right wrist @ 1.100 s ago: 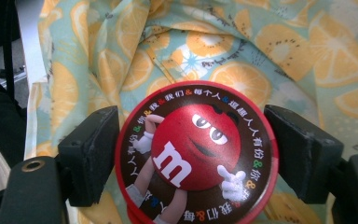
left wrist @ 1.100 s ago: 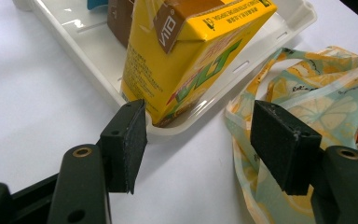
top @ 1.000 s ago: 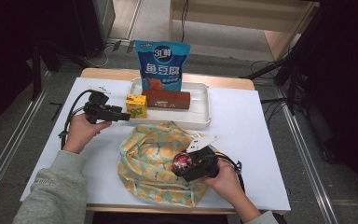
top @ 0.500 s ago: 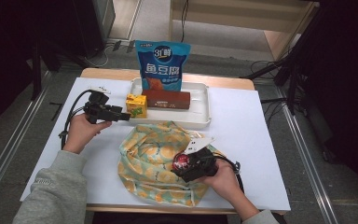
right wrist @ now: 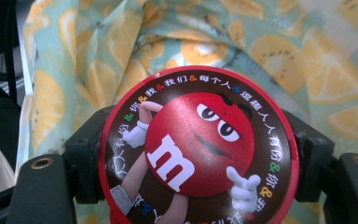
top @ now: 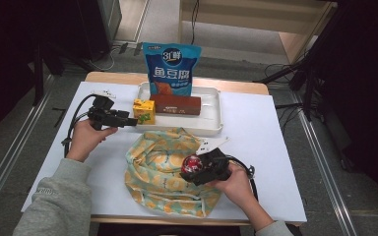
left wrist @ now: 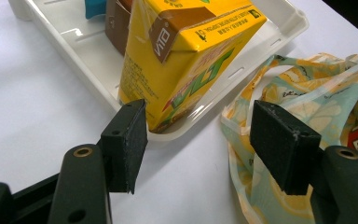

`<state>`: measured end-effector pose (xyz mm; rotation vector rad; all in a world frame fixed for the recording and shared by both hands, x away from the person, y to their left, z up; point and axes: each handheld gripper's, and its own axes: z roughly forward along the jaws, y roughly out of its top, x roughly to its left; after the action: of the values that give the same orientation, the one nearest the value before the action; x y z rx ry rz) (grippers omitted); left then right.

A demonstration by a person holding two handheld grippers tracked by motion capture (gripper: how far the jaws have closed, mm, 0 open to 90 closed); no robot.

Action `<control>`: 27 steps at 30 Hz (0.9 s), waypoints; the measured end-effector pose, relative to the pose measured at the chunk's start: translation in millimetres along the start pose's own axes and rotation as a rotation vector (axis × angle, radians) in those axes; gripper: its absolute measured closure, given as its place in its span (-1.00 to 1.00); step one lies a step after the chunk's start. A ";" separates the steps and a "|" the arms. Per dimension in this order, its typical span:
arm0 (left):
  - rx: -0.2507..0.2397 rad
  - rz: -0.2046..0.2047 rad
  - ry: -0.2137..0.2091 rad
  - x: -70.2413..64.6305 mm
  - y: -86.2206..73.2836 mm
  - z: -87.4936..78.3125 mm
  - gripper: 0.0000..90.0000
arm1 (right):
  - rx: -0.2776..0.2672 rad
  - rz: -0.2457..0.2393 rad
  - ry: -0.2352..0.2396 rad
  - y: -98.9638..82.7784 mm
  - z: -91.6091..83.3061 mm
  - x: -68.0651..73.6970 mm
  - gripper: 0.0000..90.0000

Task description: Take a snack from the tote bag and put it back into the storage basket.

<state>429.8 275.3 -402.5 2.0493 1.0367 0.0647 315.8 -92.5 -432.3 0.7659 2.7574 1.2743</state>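
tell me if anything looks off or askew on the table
Nothing is spilled or damaged. The yellow drink carton leans tilted on the near rim of the white tray rather than standing flat. The lemon-print bag lies crumpled, and the right gripper holds a red candy tin over it.

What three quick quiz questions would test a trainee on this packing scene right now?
1. True or false: the right gripper is shut on the round M&M's tin.
2. What stands nearest the open left gripper: A) the blue snack bag, B) the yellow drink carton, C) the brown box?
3. Fill in: the tin is held over the lemon-print ____.

Key:
1. True; both jaws press the tin's sides.
2. B; the carton stands in the white tray, just ahead of the jaws and untouched.
3. Bag.
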 end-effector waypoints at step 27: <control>-0.016 0.000 -0.016 -6.4 -6.7 -7.4 -0.18 | -0.022 0.040 -0.033 37.1 -23.6 -19.5 -0.44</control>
<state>418.4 277.8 -400.3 2.0320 1.0227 0.0565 344.0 -97.4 -393.6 0.8369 2.7109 1.2846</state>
